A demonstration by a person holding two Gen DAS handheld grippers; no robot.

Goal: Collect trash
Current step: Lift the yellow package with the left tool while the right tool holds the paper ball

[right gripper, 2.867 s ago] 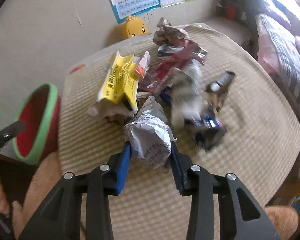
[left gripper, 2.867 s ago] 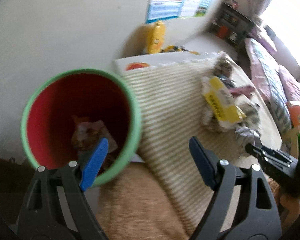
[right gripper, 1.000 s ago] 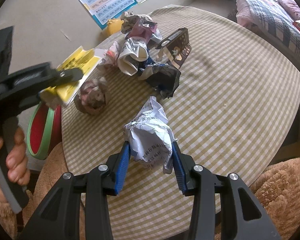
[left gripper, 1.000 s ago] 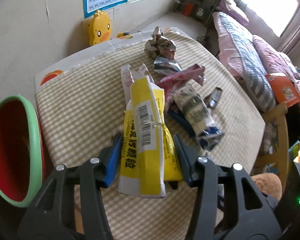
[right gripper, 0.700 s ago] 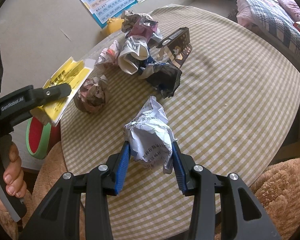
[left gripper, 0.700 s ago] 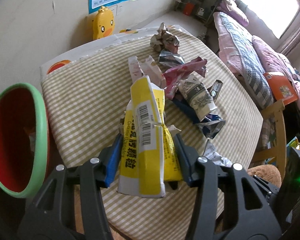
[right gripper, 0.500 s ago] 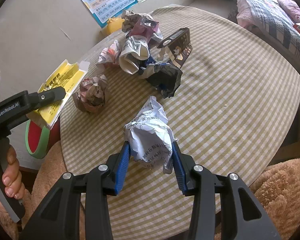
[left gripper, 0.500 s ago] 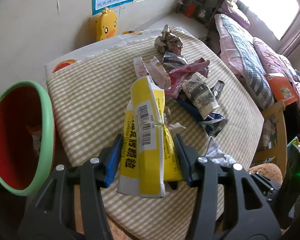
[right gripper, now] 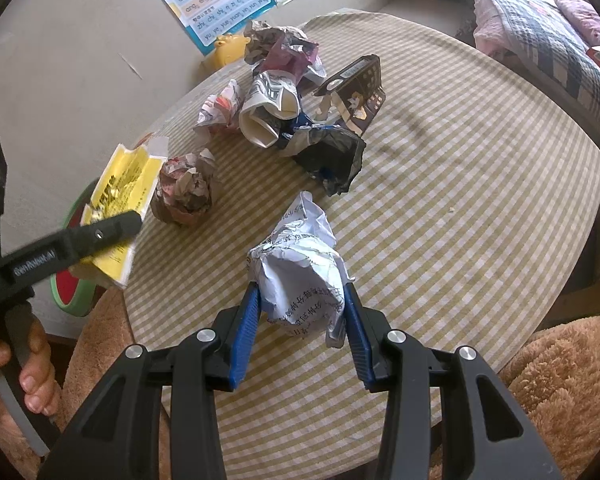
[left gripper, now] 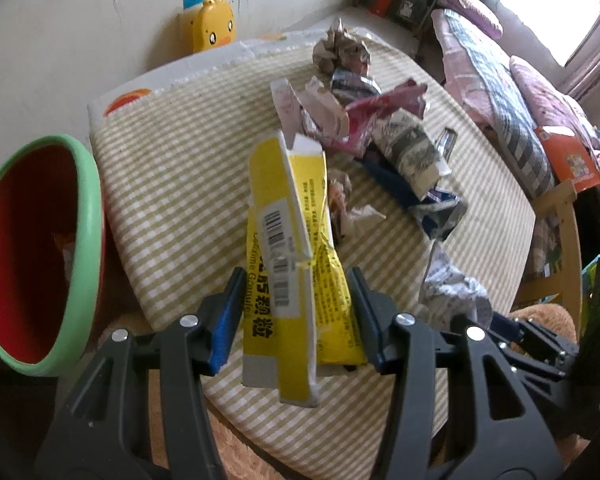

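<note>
My left gripper [left gripper: 294, 314] is shut on a flattened yellow carton [left gripper: 288, 248] and holds it above the near left part of the checked table [left gripper: 180, 168]. The carton also shows in the right wrist view [right gripper: 120, 196]. A bin [left gripper: 32, 248] with a green rim and red inside stands to the left of the table. My right gripper [right gripper: 300, 320] is shut on a crumpled white paper ball [right gripper: 300, 276] above the table's near side. Loose trash [right gripper: 296, 112] lies piled on the far half of the table.
A crumpled brown-red paper ball [right gripper: 186, 190] lies near the table's left edge. A dark snack box [right gripper: 356, 92] and a rolled paper cup [right gripper: 268, 116] lie in the pile. A yellow duck toy [left gripper: 214, 24] stands by the wall. A bed [left gripper: 512, 80] is at right.
My left gripper has carried the yellow carton left toward the bin and away from the pile. My right gripper has stayed still with the paper ball.
</note>
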